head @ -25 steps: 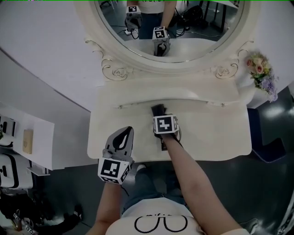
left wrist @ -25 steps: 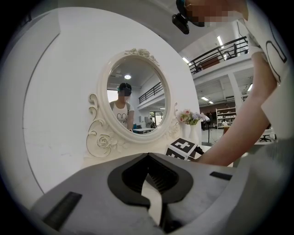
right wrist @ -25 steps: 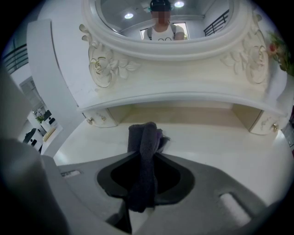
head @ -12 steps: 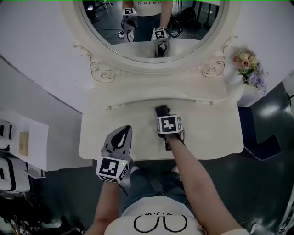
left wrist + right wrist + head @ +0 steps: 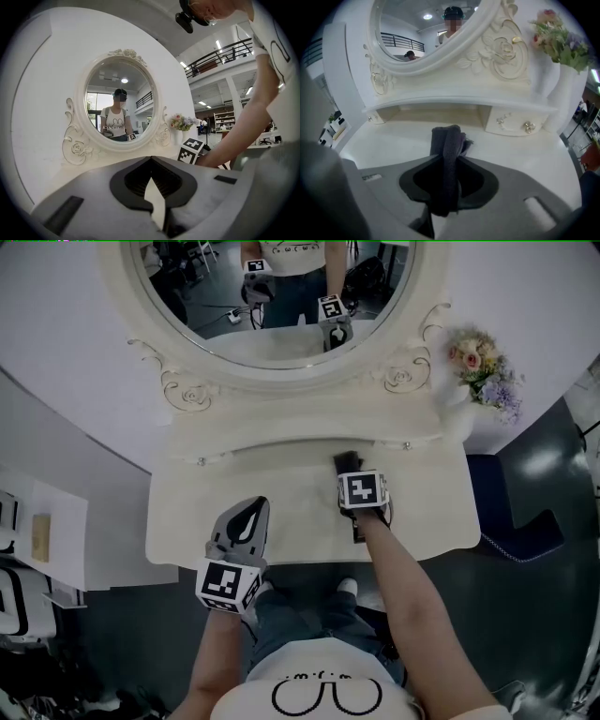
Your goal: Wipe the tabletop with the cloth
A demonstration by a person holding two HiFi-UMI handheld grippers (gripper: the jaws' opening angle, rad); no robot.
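A dark grey cloth [image 5: 346, 462] [image 5: 446, 137] rests on the cream tabletop [image 5: 187, 512] [image 5: 389, 140], right of centre and just in front of the raised drawer shelf. My right gripper [image 5: 350, 472] [image 5: 449, 158] tilts down onto the cloth and is shut on it; the folded cloth sticks out past the fingertips. My left gripper [image 5: 253, 507] [image 5: 150, 160] hovers over the front left of the table, pointing toward the mirror, its jaws shut with nothing between them.
An oval mirror [image 5: 272, 296] in a carved frame rises behind the table. A vase of flowers [image 5: 483, 367] [image 5: 558, 37] stands at the back right. Small drawers with knobs [image 5: 515, 123] sit under the shelf. A blue seat [image 5: 520, 521] is to the right, a white shelf unit [image 5: 42, 535] to the left.
My right gripper has slid the cloth to the right along the tabletop. My left gripper has also drifted right, staying shut and empty. The head view has shifted with them.
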